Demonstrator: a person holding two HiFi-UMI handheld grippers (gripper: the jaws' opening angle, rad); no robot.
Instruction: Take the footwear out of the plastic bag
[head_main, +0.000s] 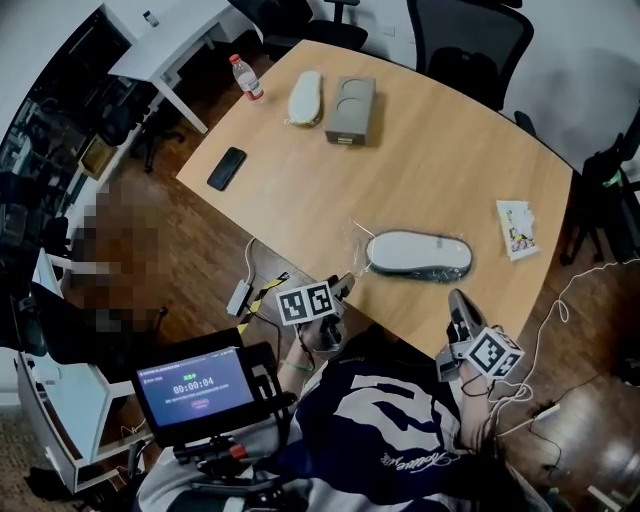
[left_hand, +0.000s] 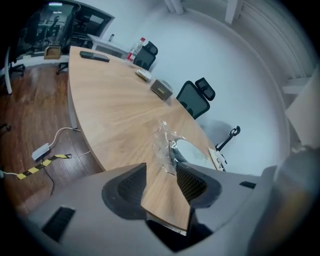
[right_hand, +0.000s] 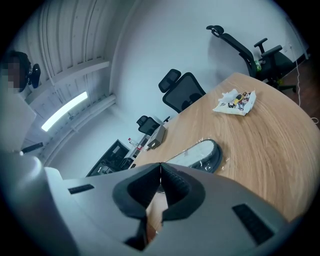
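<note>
Head view, lower centre: hovering left gripper (head_main: 345, 288) at the table (head_main: 300, 210) edge, jaws spread, probably readying for the loose end of the plastic bag (head_main: 357, 240) | lower right: holding right gripper (head_main: 458, 303) pressed shut on nothing, seemingly waiting | centre right: footwear (head_main: 418, 254) lying inside that bag, just beyond both | upper centre: second slipper (head_main: 305, 97) resting beside box (head_main: 350, 108)

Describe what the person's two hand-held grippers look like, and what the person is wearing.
Both the left hand-held gripper and the right hand-held gripper have smooth grey bodies, dark ribbed pads and a white cube with black square markers. The person wears a dark blue top with white print.
</note>
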